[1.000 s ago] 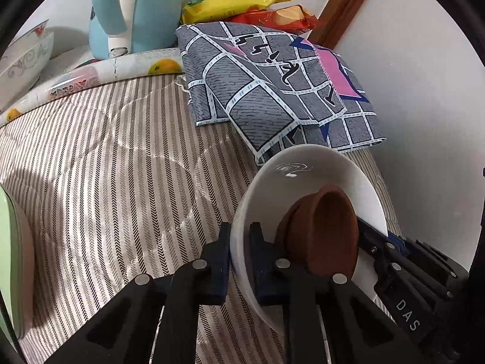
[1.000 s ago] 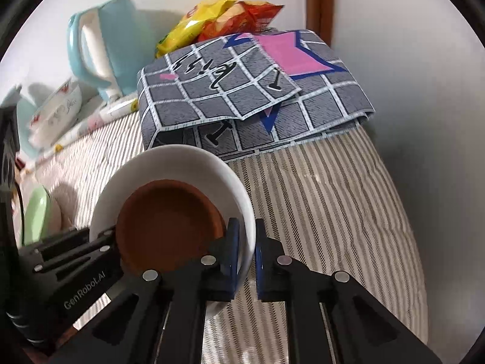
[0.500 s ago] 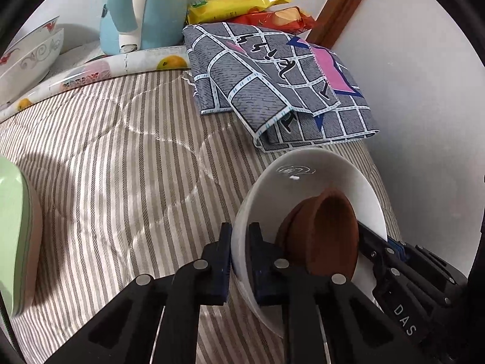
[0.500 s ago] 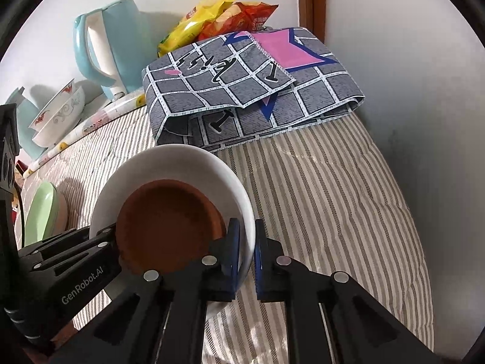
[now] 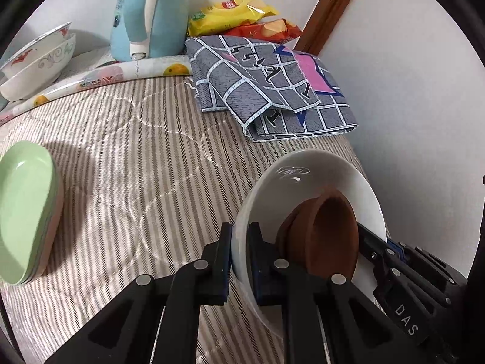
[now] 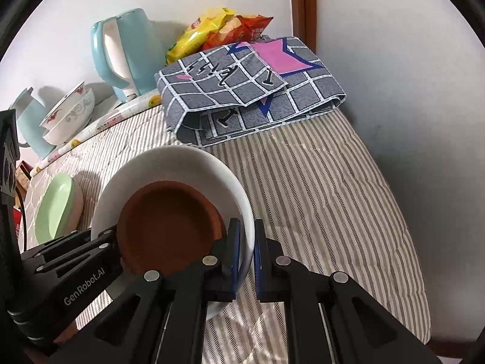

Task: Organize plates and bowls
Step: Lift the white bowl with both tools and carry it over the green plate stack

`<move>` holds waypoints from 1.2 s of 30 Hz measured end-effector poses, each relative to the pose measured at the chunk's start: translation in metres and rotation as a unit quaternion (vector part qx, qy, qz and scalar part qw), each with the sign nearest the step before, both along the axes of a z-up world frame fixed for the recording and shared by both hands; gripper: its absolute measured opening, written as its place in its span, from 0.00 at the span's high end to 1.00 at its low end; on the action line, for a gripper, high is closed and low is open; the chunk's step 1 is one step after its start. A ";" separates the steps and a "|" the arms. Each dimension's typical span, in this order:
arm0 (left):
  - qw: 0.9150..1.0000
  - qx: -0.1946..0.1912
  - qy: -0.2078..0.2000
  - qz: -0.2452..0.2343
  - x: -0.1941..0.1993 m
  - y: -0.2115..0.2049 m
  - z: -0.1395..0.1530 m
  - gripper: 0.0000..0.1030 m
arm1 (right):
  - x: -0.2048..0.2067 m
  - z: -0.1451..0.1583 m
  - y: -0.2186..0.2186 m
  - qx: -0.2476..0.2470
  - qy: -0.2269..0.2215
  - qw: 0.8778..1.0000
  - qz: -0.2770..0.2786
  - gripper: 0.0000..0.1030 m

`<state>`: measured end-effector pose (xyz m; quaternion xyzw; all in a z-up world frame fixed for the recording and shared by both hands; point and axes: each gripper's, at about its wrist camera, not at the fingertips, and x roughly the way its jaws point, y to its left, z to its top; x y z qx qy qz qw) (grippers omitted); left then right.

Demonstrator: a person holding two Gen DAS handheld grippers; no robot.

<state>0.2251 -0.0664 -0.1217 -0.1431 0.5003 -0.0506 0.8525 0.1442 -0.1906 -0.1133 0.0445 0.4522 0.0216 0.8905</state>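
Observation:
A white bowl (image 5: 306,179) with a brown dish (image 5: 327,236) inside is held above the striped cloth. My left gripper (image 5: 239,261) is shut on its left rim. My right gripper (image 6: 247,254) is shut on its right rim (image 6: 242,206); the brown dish (image 6: 169,227) lies in the bowl (image 6: 178,163). Stacked green plates (image 5: 24,209) sit at the left, also in the right wrist view (image 6: 56,209). Patterned white bowls (image 5: 36,60) are stacked at the back left, also in the right wrist view (image 6: 68,112).
A folded grey checked cloth (image 5: 272,88) lies at the back right by the wall. A blue kettle (image 5: 148,15) and snack packets (image 5: 239,15) stand behind it. A white wall (image 5: 409,91) bounds the right side.
Both grippers, still holding the white bowl, have pulled back and leftward from the folded cloth. The green plates have come further into view.

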 end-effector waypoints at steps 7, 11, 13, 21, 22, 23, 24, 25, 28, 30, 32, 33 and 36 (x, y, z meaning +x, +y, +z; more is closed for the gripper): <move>1.000 -0.006 -0.007 0.008 -0.017 0.014 0.009 0.89 | -0.015 0.013 0.015 -0.003 -0.008 1.000 0.003 0.93; 1.000 -0.007 -0.013 0.014 -0.024 0.025 0.016 0.89 | -0.022 0.019 0.026 -0.005 -0.014 1.000 0.008 0.93; 1.000 -0.007 -0.017 0.016 -0.029 0.032 0.021 0.89 | -0.026 0.022 0.033 -0.005 -0.016 1.000 0.010 0.93; 0.999 -0.005 -0.026 0.030 -0.044 0.058 0.028 0.89 | -0.034 0.030 0.059 -0.004 -0.025 0.999 0.024 0.93; 0.999 -0.006 -0.027 0.032 -0.046 0.062 0.029 0.89 | -0.034 0.031 0.064 -0.004 -0.026 0.999 0.027 0.93; 0.999 -0.007 -0.028 0.034 -0.047 0.066 0.029 0.89 | -0.034 0.032 0.068 -0.005 -0.027 0.999 0.029 0.93; 0.999 -0.007 -0.030 0.037 -0.049 0.069 0.030 0.89 | -0.035 0.033 0.071 -0.006 -0.029 0.999 0.031 0.93; 0.999 -0.007 -0.032 0.039 -0.051 0.074 0.032 0.89 | -0.035 0.035 0.076 -0.007 -0.030 0.999 0.034 0.93; 0.998 -0.008 -0.037 0.045 -0.054 0.085 0.035 0.89 | -0.034 0.038 0.086 -0.007 -0.035 0.999 0.040 0.93; 0.998 -0.008 -0.039 0.048 -0.056 0.091 0.036 0.89 | -0.035 0.040 0.093 -0.008 -0.037 0.998 0.043 0.93; 0.998 -0.007 -0.041 0.052 -0.058 0.098 0.037 0.89 | -0.035 0.042 0.100 -0.007 -0.038 0.998 0.047 0.93; 0.998 -0.008 -0.041 0.053 -0.058 0.101 0.037 0.89 | -0.034 0.043 0.103 -0.007 -0.039 0.998 0.049 0.93; 0.997 -0.009 -0.041 0.059 -0.060 0.111 0.038 0.89 | -0.035 0.044 0.114 -0.008 -0.040 0.998 0.053 0.93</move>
